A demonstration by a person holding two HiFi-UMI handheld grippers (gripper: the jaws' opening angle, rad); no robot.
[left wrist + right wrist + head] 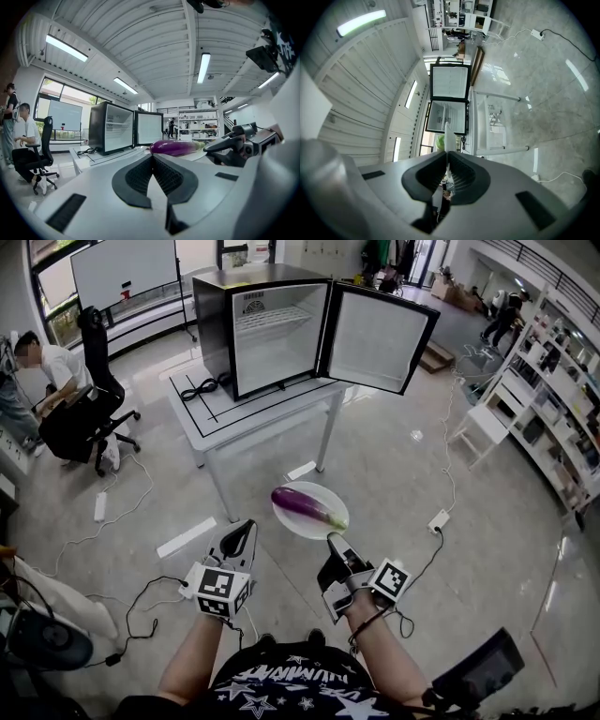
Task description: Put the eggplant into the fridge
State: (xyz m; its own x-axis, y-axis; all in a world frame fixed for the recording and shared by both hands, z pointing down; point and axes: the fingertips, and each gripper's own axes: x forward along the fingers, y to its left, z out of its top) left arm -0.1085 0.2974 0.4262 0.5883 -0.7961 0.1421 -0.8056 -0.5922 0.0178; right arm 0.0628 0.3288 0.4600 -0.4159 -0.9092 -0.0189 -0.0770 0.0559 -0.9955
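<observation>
On a round white plate [298, 525], nipped by right gripper [331, 539] jaws, glossy purple eggplant [307, 506]; left gripper [247, 526] jaws closed.

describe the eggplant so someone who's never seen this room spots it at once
In front of the white table bearing the open black fridge, the right gripper holds a white plate by its rim. The eggplant lies alone on it: long, glossy purple, green at one end.

White left gripper [248, 527] and right gripper [332, 542], black fingers [236, 546], marker cubes [217, 584]; black star-print shirt [291, 688].
</observation>
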